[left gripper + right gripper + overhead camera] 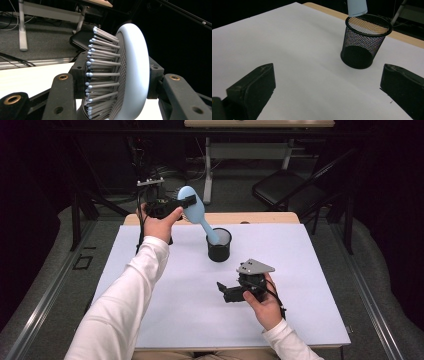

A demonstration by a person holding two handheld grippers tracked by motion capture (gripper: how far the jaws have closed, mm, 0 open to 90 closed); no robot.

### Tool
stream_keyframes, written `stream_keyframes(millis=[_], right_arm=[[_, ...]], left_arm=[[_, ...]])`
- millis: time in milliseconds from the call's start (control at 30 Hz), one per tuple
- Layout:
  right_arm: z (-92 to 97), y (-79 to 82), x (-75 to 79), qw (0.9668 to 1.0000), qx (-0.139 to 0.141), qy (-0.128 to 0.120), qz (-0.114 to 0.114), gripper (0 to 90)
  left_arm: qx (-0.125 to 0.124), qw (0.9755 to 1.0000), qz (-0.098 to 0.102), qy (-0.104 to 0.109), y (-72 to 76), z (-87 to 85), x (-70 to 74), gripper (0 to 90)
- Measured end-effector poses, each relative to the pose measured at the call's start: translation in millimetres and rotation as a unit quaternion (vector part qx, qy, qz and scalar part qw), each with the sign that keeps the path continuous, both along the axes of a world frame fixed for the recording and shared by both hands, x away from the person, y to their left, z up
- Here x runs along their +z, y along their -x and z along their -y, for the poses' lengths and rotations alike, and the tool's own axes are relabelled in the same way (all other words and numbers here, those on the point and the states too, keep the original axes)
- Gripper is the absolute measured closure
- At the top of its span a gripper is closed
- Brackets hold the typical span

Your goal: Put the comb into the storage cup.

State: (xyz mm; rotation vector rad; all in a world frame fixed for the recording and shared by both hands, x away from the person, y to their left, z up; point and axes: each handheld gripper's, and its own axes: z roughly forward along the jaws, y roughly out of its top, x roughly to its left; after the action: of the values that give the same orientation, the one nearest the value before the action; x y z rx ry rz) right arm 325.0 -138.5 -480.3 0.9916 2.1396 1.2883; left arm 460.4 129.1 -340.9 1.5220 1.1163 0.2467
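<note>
A light blue hairbrush (194, 210) hangs tilted above the table, head up and to the left, with its handle tip over the mouth of a black mesh cup (219, 245). My left gripper (181, 206) is shut on the brush head; in the left gripper view the jaws press on both sides of the hairbrush (130, 72), its bristles facing left. My right gripper (221, 291) rests open low over the white table, right of centre, with nothing between its jaws. The right gripper view shows the mesh cup (364, 42) ahead and the brush handle tip (357, 7) just above its rim.
The white table top (165, 310) has a wooden far edge (260, 218). Behind it stand a dark folding chair (290, 190) and a desk frame (245, 152) on the grey floor.
</note>
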Motion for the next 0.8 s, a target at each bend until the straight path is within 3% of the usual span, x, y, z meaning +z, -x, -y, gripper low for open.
stream_keyframes(millis=[800], right_arm=[[1.0,-0.4,0.1,1.0000,-0.003,-0.003,0.000,0.0]], left_arm=[[0.017,0.9997,0.013,-0.009,-7.5,7.7,-6.4,50.4]])
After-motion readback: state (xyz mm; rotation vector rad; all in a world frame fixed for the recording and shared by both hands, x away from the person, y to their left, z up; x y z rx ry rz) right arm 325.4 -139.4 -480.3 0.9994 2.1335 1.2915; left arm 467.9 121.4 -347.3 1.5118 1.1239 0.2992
